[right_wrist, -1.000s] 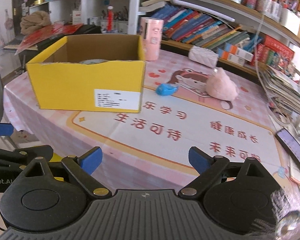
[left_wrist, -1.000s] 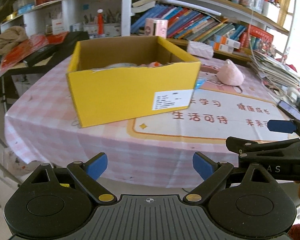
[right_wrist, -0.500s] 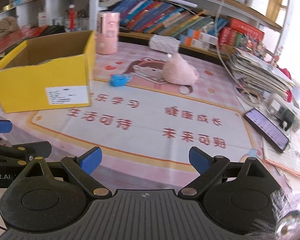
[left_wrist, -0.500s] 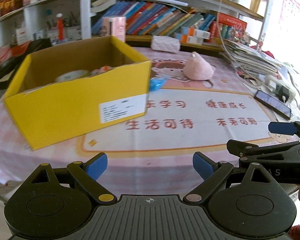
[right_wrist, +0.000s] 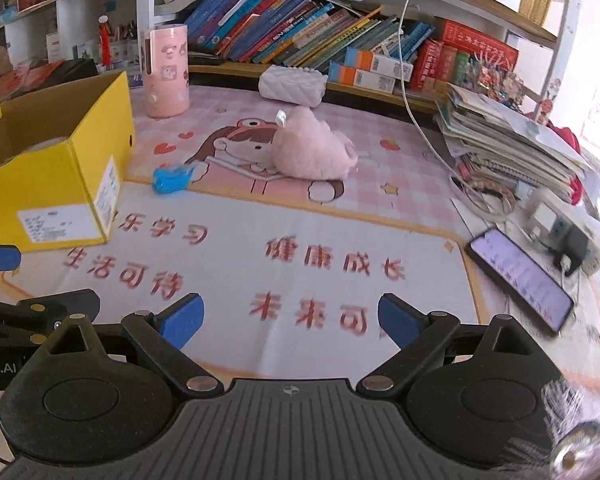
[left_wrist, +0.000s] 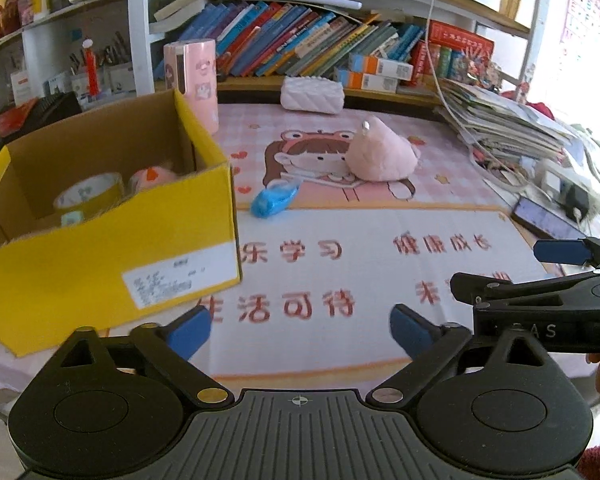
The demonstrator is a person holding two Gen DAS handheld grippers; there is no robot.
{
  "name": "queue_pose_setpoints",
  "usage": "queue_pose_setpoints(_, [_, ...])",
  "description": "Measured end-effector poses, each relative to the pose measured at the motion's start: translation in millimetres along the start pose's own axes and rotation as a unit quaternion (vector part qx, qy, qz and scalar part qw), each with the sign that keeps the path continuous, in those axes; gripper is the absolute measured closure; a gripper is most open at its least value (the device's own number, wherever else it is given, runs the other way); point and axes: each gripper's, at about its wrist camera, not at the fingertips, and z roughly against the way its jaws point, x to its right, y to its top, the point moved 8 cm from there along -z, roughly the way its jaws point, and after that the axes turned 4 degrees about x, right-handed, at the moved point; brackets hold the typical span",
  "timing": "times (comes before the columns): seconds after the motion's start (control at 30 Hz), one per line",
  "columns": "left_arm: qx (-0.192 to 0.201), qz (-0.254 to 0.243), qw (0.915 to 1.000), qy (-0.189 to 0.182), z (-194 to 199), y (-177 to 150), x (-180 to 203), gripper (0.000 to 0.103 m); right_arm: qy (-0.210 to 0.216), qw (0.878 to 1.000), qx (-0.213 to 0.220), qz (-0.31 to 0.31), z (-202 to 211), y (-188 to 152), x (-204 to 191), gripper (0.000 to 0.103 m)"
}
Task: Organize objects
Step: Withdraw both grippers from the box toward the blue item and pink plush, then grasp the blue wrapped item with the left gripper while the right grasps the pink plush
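Observation:
A yellow cardboard box (left_wrist: pixel 100 256) stands open at the left of the table; it also shows in the right wrist view (right_wrist: pixel 56 184). Inside lie a tape roll (left_wrist: pixel 90 192) and a pink toy (left_wrist: pixel 154 174). A small blue object (left_wrist: pixel 274 198) (right_wrist: pixel 172 178) lies on the mat just right of the box. A pink plush (left_wrist: pixel 380 152) (right_wrist: pixel 314 146) sits further back. My left gripper (left_wrist: pixel 300 326) is open and empty near the table's front edge. My right gripper (right_wrist: pixel 290 318) is open and empty beside it, right of the left one.
A pink cylinder (right_wrist: pixel 166 72) and a white quilted pouch (right_wrist: pixel 292 84) stand at the back by the bookshelf (right_wrist: pixel 320 40). A stack of papers (right_wrist: pixel 508 140), a phone (right_wrist: pixel 520 276) and a power strip (right_wrist: pixel 564 224) lie at the right.
Both grippers have swung to the right and forward over the table. The box has slid toward the left of both views; the plush and blue object are nearer the centre.

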Motion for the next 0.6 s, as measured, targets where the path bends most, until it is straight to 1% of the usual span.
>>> queue_pose_setpoints(0.17, [0.011, 0.002, 0.9998, 0.015, -16.0, 16.8, 10.3, 0.002, 0.016, 1.000, 0.007, 0.008, -19.3, 19.6, 13.5, 0.009])
queue_pose_setpoints(0.37, [0.021, 0.016, 0.9990, 0.036, -32.1, 33.6, 18.1, 0.002, 0.035, 0.999, 0.019, 0.014, -41.7, 39.8, 30.0, 0.009])
queue_pose_setpoints(0.5, [0.020, 0.025, 0.9982, 0.050, -42.2, 40.8, 20.5, 0.002, 0.048, 0.999, 0.023, 0.010, -57.6, 50.2, 41.3, 0.009])
queue_pose_setpoints(0.6, [0.022, 0.021, 0.9975, 0.063, -50.2, 46.4, 25.6, 0.004, 0.058, 0.998, 0.026, 0.008, -69.7, 58.1, 47.3, 0.009])
